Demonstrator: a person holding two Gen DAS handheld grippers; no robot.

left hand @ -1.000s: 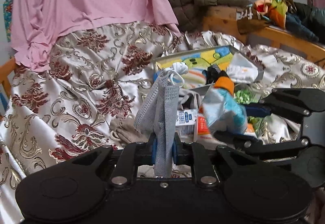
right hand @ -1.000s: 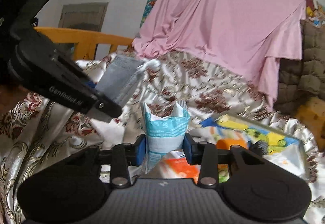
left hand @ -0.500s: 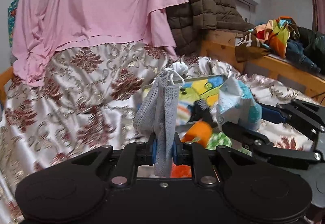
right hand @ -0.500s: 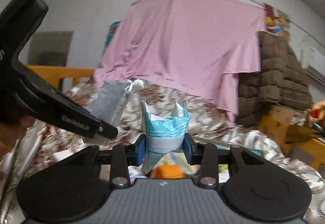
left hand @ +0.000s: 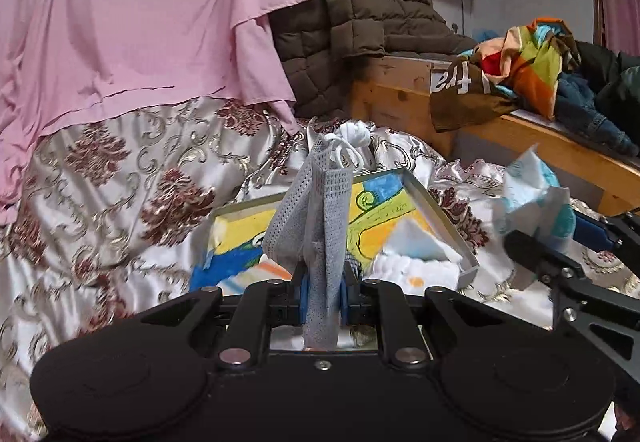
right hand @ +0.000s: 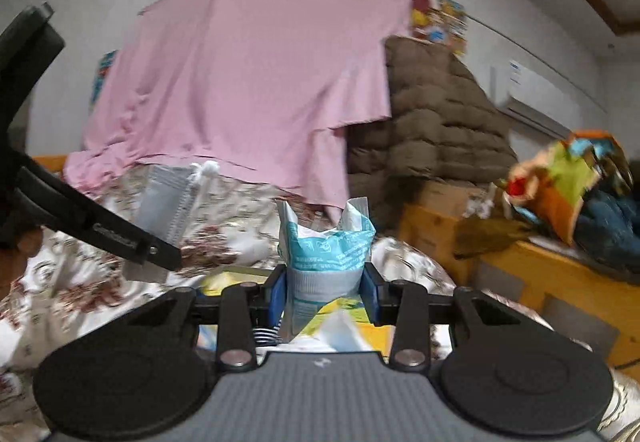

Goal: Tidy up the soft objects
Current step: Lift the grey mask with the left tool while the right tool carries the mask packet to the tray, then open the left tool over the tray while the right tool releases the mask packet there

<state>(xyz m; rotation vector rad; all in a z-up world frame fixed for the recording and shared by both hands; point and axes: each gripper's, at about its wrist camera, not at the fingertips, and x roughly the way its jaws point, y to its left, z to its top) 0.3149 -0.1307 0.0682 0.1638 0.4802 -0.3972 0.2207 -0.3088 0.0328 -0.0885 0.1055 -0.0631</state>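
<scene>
Above the bed [left hand: 120, 177], the left gripper [left hand: 323, 288] has its jaws clamped on a folded grey mask [left hand: 316, 213], while the right gripper [right hand: 325, 292] has its jaws clamped on a crumpled tissue pack [right hand: 326, 258]. Both hang over the shallow tray [left hand: 440, 217]. The mask looks pinched only at its lower end, so a jolt could pull it free, and the pack could slide out and land outside the tray.
</scene>
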